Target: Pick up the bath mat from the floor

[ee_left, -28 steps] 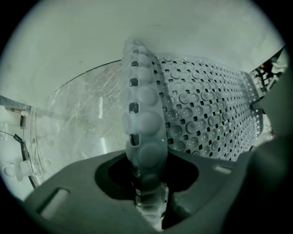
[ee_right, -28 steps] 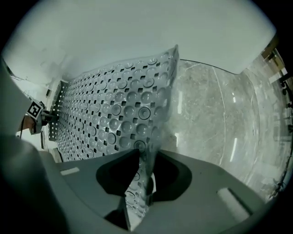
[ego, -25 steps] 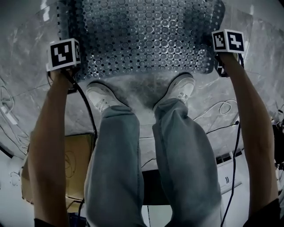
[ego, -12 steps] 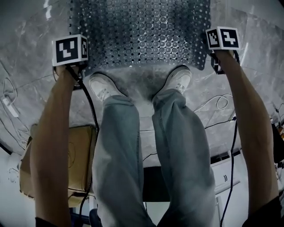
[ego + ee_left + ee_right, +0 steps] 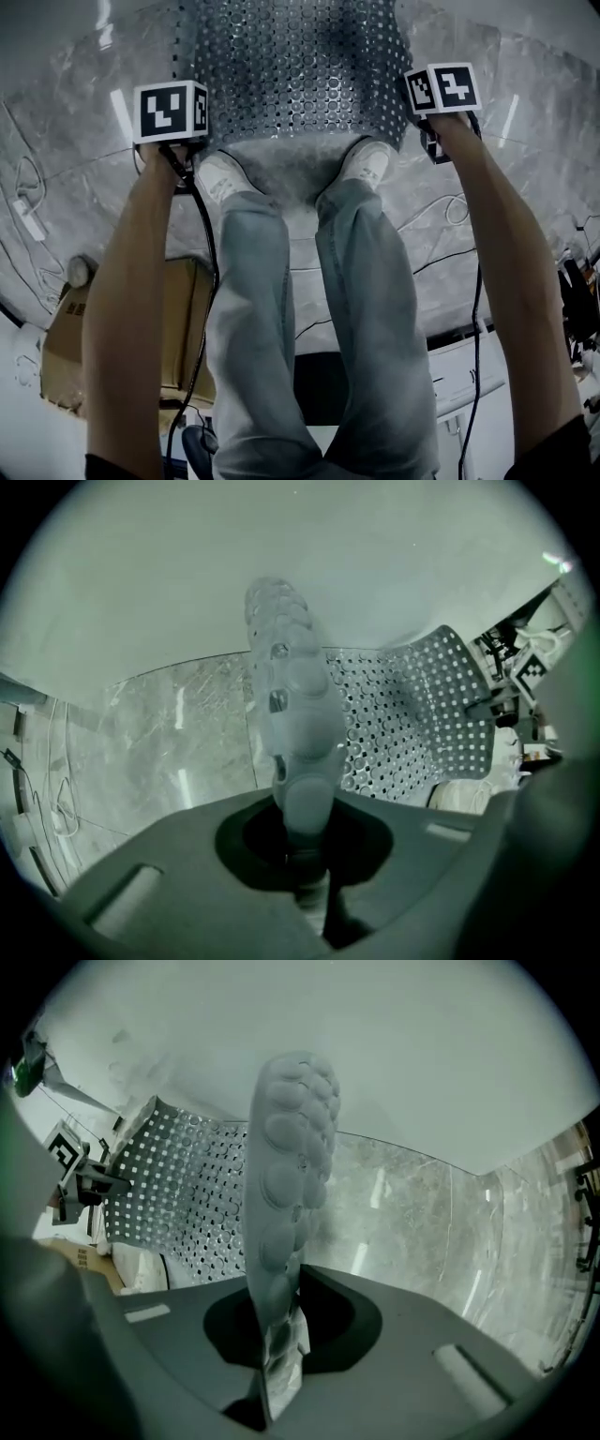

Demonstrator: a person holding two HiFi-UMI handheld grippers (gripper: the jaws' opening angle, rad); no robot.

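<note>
The bath mat (image 5: 300, 66) is a translucent perforated sheet with suction cups. It hangs between my two grippers, above the marble floor (image 5: 75, 103). In the head view my left gripper (image 5: 174, 142) holds its near left corner and my right gripper (image 5: 432, 124) its near right corner. In the left gripper view the mat's edge (image 5: 292, 714) rises upright from the shut jaws of the left gripper (image 5: 305, 855). The right gripper (image 5: 272, 1358) has just been closing its jaws, and they are pinched on the mat's other edge (image 5: 286, 1194). Between the two grips the sheet (image 5: 412, 724) sags.
My white shoes (image 5: 221, 178) (image 5: 368, 161) stand just behind the mat's near edge. A cardboard box (image 5: 173, 328) sits at the lower left. Cables (image 5: 450, 214) trail over the floor at the right and far left. A pale wall (image 5: 281, 546) lies beyond the floor.
Both grippers have risen with the mat and drawn closer together. The mat now looks narrower and hangs bunched between them, its near edge off the floor.
</note>
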